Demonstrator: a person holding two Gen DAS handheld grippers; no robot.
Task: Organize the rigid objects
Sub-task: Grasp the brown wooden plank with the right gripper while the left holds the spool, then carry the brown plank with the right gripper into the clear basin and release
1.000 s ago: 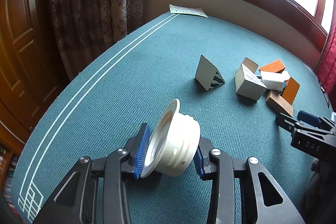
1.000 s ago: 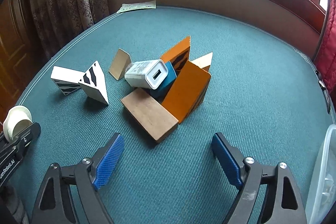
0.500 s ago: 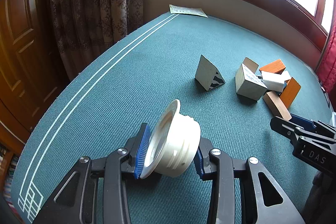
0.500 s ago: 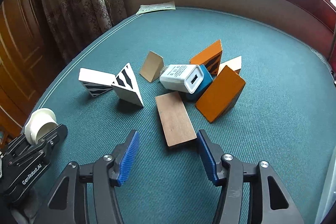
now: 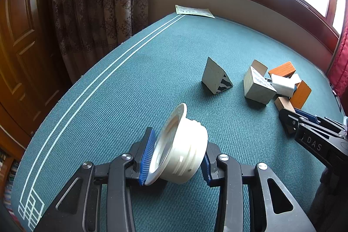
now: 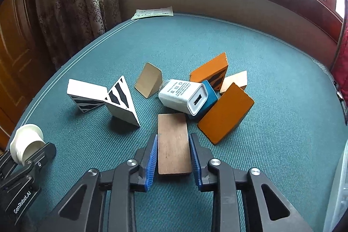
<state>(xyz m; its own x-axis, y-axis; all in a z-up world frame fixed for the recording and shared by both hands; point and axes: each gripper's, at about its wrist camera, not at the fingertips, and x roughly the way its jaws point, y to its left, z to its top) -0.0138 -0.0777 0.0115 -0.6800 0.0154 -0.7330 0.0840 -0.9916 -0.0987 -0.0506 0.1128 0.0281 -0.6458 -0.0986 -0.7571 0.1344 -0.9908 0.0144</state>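
Observation:
On the teal cloth (image 6: pixel 261 58) lies a flat brown wooden block (image 6: pixel 173 158). My right gripper (image 6: pixel 174 138) is shut on it, with a blue pad against each long side. Just beyond it is a pile: a white USB charger (image 6: pixel 184 97) on a blue block (image 6: pixel 208 95), and two orange blocks (image 6: pixel 226 112) (image 6: pixel 211 73). My left gripper (image 5: pixel 178 140) is shut on a white round flanged lid (image 5: pixel 180 156), held tilted just above the cloth. The left wrist view shows the right gripper (image 5: pixel 304 123) at its right edge, at the brown block (image 5: pixel 282 102).
Two zebra-striped white wedges (image 6: pixel 121 101) (image 6: pixel 84 95) and a tan wedge (image 6: pixel 149 82) stand left of the pile. A paper sheet (image 6: pixel 153 12) lies at the far edge. A clear plastic bin (image 6: pixel 342 177) shows at the right edge. Curtains (image 5: pixel 97 3) hang left.
My right gripper moved forward to the brown block and its jaws closed from wide apart onto the block's sides. The left gripper and its white lid stayed still.

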